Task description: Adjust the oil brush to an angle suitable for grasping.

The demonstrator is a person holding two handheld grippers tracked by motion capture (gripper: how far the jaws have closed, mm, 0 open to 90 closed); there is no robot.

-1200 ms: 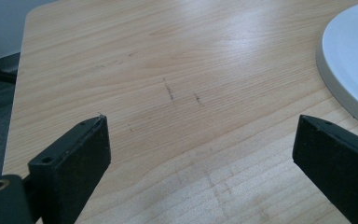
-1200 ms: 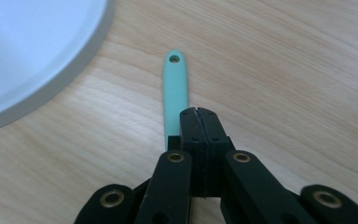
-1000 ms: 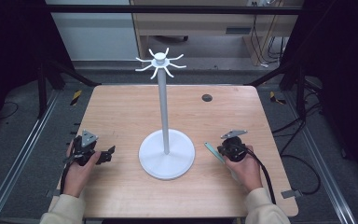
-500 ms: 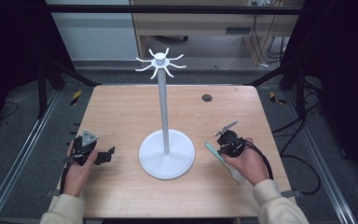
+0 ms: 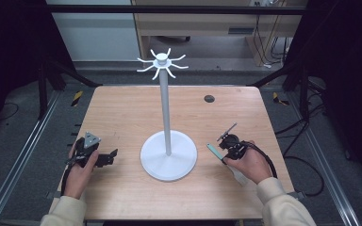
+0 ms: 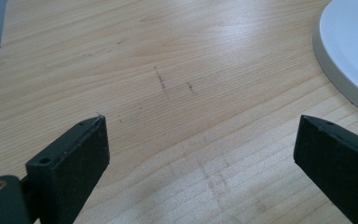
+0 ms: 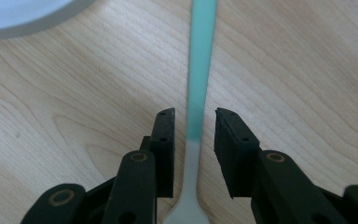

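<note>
A slim utensil with a teal handle [image 7: 200,56] and a white end [image 7: 189,186] lies flat on the wooden table [image 5: 122,113], right of the white hook stand [image 5: 165,108]. My right gripper [image 7: 195,114] straddles it. Its jaws have just been opening, and a narrow gap shows on each side of the utensil between them. In the high view the right gripper [image 5: 227,147] sits over the utensil [image 5: 213,149], which runs diagonally toward the near right. My left gripper [image 5: 109,157] rests near the table's left edge. In its own view the left gripper [image 6: 200,140] stands wide open over bare wood.
The stand's round white base [image 5: 168,162] sits mid-table between the hands, and its edge shows as the base [image 6: 354,42] and the base [image 7: 23,14]. Curved hooks [image 5: 161,61] crown the pole. A small dark round disc [image 5: 209,99] lies at the far right. Cables trail off the right side.
The right hand has shifted slightly and turned, the utensil now lies diagonally on the table, and the right jaws have parted from it. The left hand has not moved.
</note>
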